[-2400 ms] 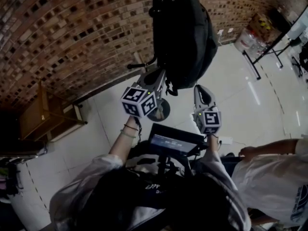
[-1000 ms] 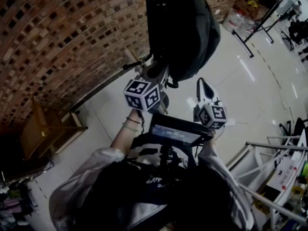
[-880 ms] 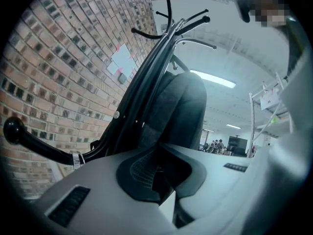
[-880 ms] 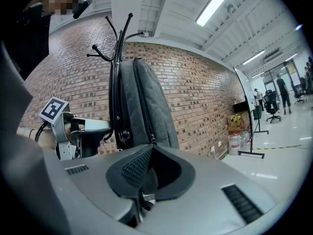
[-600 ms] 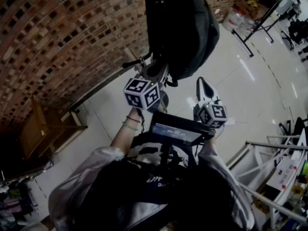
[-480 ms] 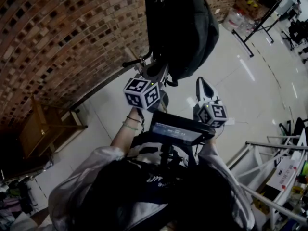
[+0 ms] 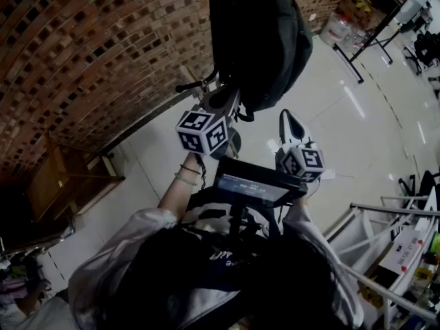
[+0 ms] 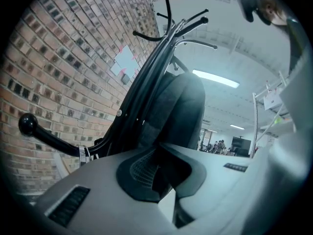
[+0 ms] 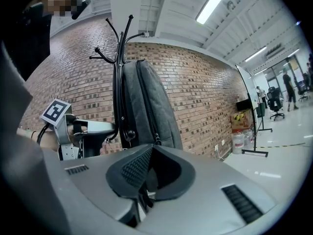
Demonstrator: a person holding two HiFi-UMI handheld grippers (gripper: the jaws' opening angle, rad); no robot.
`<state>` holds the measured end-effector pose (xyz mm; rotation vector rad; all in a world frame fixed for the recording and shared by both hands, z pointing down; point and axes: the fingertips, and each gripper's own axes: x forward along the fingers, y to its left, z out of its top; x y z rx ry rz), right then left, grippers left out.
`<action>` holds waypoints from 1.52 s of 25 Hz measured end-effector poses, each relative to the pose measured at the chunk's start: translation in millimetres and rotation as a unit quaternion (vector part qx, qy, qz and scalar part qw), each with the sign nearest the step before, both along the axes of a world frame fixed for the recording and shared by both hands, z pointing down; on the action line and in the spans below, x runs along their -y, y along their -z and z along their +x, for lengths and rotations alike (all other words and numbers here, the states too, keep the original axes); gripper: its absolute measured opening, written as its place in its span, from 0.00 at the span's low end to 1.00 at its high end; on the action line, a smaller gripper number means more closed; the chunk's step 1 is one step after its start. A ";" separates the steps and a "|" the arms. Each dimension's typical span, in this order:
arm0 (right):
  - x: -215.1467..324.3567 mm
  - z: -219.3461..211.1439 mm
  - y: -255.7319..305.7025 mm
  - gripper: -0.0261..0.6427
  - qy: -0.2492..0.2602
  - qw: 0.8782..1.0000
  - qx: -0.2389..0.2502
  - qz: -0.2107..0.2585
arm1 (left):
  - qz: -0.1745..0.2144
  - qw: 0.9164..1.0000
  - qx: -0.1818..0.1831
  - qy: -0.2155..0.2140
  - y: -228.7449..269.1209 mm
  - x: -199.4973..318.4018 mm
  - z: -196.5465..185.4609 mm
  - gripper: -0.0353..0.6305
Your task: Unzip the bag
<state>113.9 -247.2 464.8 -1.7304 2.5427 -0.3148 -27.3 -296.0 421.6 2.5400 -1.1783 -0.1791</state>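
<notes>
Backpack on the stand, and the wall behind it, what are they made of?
The backpack looks like matte grey woven fabric, maybe nylon or polyester: it sags softly and shows seams and a zipper. The wall is bare brick, rough and reddish, with pale mortar lines. The stand looks like black-painted metal, with thin curved hooks.

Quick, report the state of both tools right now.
Left tool: closed, pointing at the dark grey fabric backpack; nothing seen held.
Right tool: closed just below the backpack's black zipper pull; grip on it cannot be told.
</notes>
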 end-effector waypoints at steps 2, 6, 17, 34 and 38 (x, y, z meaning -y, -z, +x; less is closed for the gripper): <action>-1.6 1.1 -0.7 0.05 0.001 1.000 0.000 0.001 | 0.000 1.000 -0.001 0.001 -0.4 -1.5 0.5 0.06; -4.7 3.3 -0.6 0.05 0.000 1.000 0.000 0.002 | -0.002 1.000 -0.002 0.004 -1.4 -4.2 0.6 0.06; -13.0 6.7 0.2 0.05 0.005 1.000 0.000 0.004 | -0.003 1.000 -0.004 0.012 -1.7 -13.0 0.1 0.06; -23.3 15.0 3.7 0.06 -0.006 1.000 0.026 0.016 | -0.008 1.000 -0.008 0.028 -5.7 -27.2 -4.4 0.06; -24.0 14.5 1.1 0.05 0.000 1.000 0.007 0.013 | -0.008 0.999 -0.008 0.030 -6.6 -28.9 -3.6 0.06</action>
